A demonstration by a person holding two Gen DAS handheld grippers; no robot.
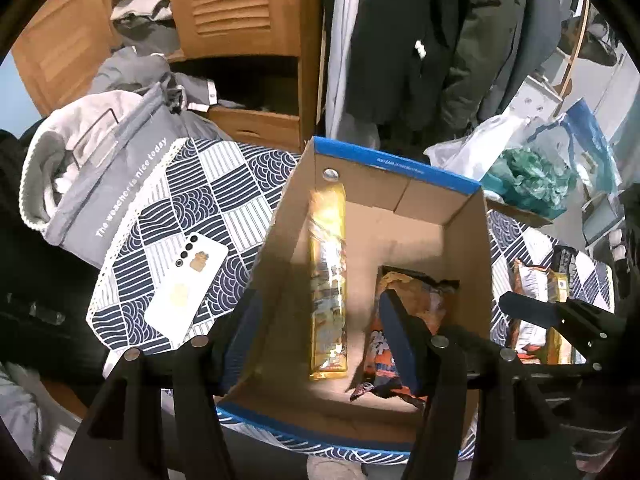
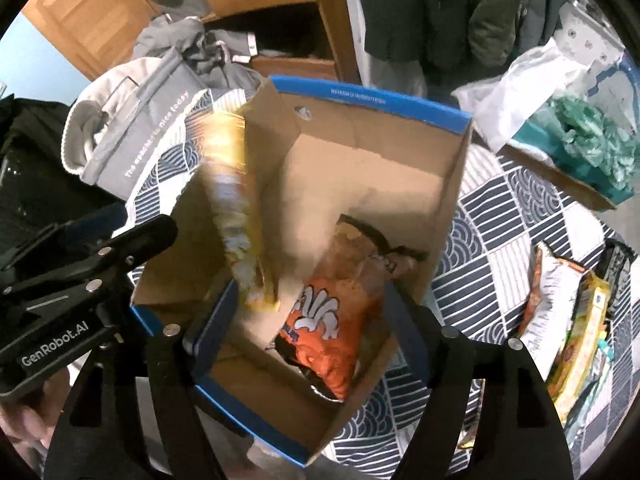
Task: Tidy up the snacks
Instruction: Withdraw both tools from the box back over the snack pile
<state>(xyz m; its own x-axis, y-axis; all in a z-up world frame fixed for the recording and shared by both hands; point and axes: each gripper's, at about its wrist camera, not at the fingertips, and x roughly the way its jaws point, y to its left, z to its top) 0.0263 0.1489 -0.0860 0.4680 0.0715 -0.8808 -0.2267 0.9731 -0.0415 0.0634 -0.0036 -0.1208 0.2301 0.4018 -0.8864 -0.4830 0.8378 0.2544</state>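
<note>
Right wrist view: remaining snack pile [image 2: 568, 320] lies on the patterned tablecloth [image 2: 500, 216], off to the right of the cardboard box [image 2: 360, 140], packets stacked w/ long axes running roughly toward/away from the camera. From the right gripper [image 2: 312, 320] that's a sideways move to its right, w/ the box's right wall between. Its jaws stand apart w/ nothing pinched; the orange chip bag [image 2: 332, 320] sits below between them, inside the box, not gripped.

Left view shows the yellow packet [image 1: 328, 280] blurred inside the box by its left wall, long axis running front to back, looks like it's dropping or settling. Left gripper [image 1: 316, 356] is also apart, empty, hovering over the box interior. The same pile [image 1: 536, 312] shows at far right there, beyond the box wall, w/ the right gripper's dark finger [image 1: 532, 308] in front of it.

Judgement: right hand is clearly nearer the pile, so next pick suits it; approach probably across the packets' short width.
</note>
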